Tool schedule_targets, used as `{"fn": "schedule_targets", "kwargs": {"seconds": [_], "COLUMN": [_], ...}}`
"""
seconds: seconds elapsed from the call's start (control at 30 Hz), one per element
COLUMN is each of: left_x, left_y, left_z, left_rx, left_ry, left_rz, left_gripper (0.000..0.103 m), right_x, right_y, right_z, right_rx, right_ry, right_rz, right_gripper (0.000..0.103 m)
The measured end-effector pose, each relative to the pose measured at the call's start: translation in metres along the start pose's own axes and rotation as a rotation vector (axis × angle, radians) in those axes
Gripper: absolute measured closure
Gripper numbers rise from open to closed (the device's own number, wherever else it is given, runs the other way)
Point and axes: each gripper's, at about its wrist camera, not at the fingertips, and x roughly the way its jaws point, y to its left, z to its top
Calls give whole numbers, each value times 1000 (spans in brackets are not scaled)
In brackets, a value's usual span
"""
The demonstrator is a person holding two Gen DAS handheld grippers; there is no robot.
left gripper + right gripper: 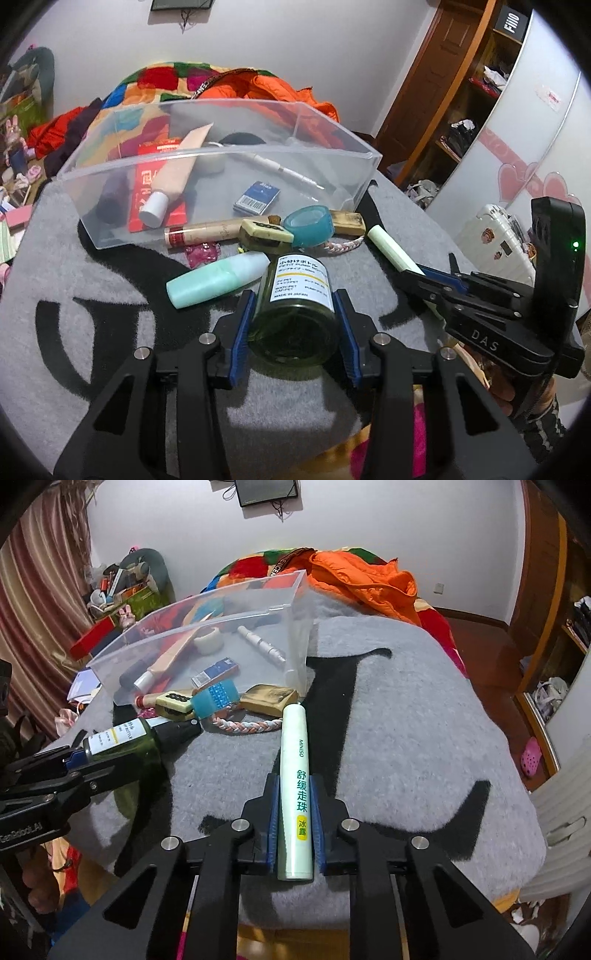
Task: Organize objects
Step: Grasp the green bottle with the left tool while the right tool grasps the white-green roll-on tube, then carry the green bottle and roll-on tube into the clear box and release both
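My left gripper [294, 304] is shut on a green glass pump bottle [297, 302] with a white label, its blue pads pressing both sides; the same bottle [123, 744] shows at the left of the right wrist view. My right gripper [294, 786] is shut on a pale green tube [294, 786] that lies lengthwise between the pads; this tube [391, 251] sticks out of the right gripper [417, 271] in the left wrist view. A clear plastic bin [221, 162] stands behind, holding a cream tube, a red packet, a blue box and a white pen.
On the grey blanket [406, 720] before the bin lie a mint bottle [218, 278], a teal ring [308, 225], a mahjong tile [264, 236], a braided cord [247, 725] and a gold bar [269, 698]. An orange jacket [369, 579] lies behind. The blanket's right half is bare.
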Motion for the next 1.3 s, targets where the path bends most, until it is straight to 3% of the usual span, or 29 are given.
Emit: {"fn": "schedule_targets", "kwargs": {"seconds": [0.27, 0.57, 1.03, 1.3], "left_x": [-26, -57, -76, -63], "left_y": [-4, -1, 20, 40], "left_z": [6, 23, 61, 87], "left_rx": [-6, -23, -35, -61], "left_ry": [-61, -162, -253, -245], "left_rz": [-2, 10, 111, 136], "left_gripper": [62, 62, 62, 62], "right_x": [-25, -54, -54, -31], "right_y": [0, 7, 26, 38], "right_z": [2, 32, 80, 118], "right_rx": [11, 7, -46, -66], "right_ry": [-58, -165, -249, -260], "right_rz": [7, 67, 73, 88], "right_gripper": [89, 89, 89, 89]}}
